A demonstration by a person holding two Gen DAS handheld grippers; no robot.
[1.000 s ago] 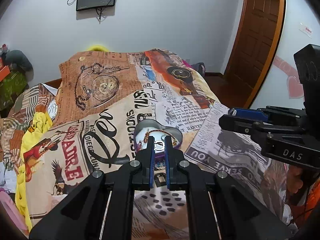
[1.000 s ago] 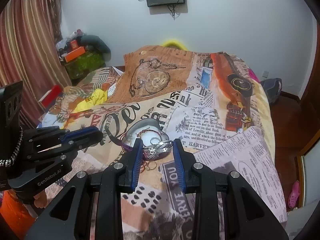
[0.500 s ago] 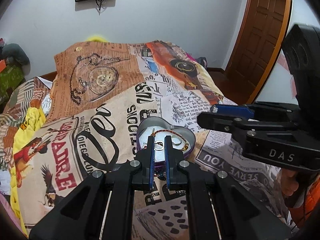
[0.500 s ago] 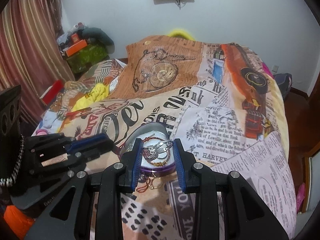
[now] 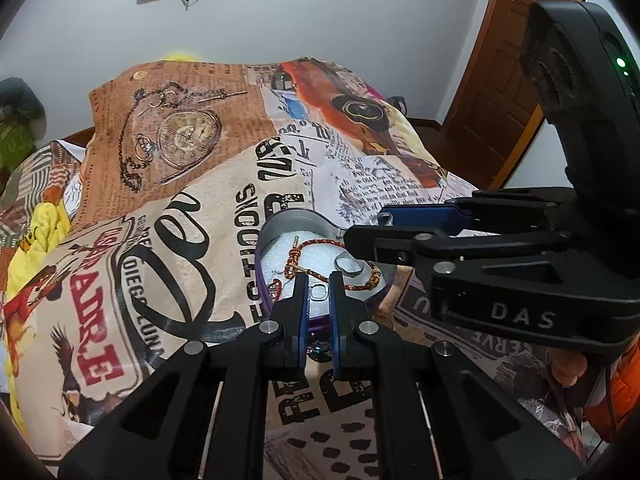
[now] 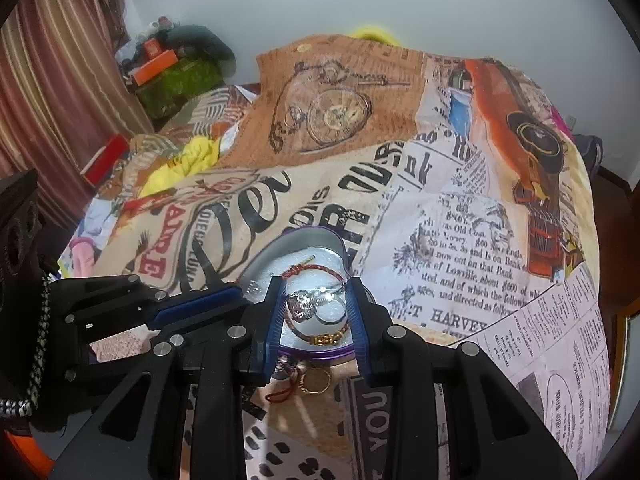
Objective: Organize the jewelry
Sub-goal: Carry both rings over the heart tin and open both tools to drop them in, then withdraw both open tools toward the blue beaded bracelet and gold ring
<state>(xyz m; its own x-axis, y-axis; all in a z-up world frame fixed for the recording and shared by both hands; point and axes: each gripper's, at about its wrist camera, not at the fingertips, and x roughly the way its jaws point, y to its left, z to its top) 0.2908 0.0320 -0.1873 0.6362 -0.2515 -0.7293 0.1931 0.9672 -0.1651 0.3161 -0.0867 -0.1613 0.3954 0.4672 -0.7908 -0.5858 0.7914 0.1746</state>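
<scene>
A heart-shaped purple tin (image 5: pixel 280 224) (image 6: pixel 308 240) with white foam sits on the printed bedspread. A red and gold bracelet (image 5: pixel 320 245) (image 6: pixel 320 336) lies in it. My left gripper (image 5: pixel 319 280) is shut on a small silver ring (image 5: pixel 318 291) over the tin's near edge. My right gripper (image 6: pixel 316 292) is shut on a silver bracelet with a pink charm (image 6: pixel 308 302), held just above the foam. A gold ring (image 6: pixel 316 380) and a red cord piece (image 6: pixel 286 392) lie on the bedspread in front of the tin.
The bedspread (image 5: pixel 168 240) covers the whole bed. A yellow cloth (image 6: pixel 188 164) lies at the left. Clutter and a striped curtain (image 6: pixel 60 80) stand at the left wall. A wooden door (image 5: pixel 500 80) is at the right.
Both grippers have moved forward and down toward the tin, each carrying its piece; the silver bracelet and the ring now hang over the foam.
</scene>
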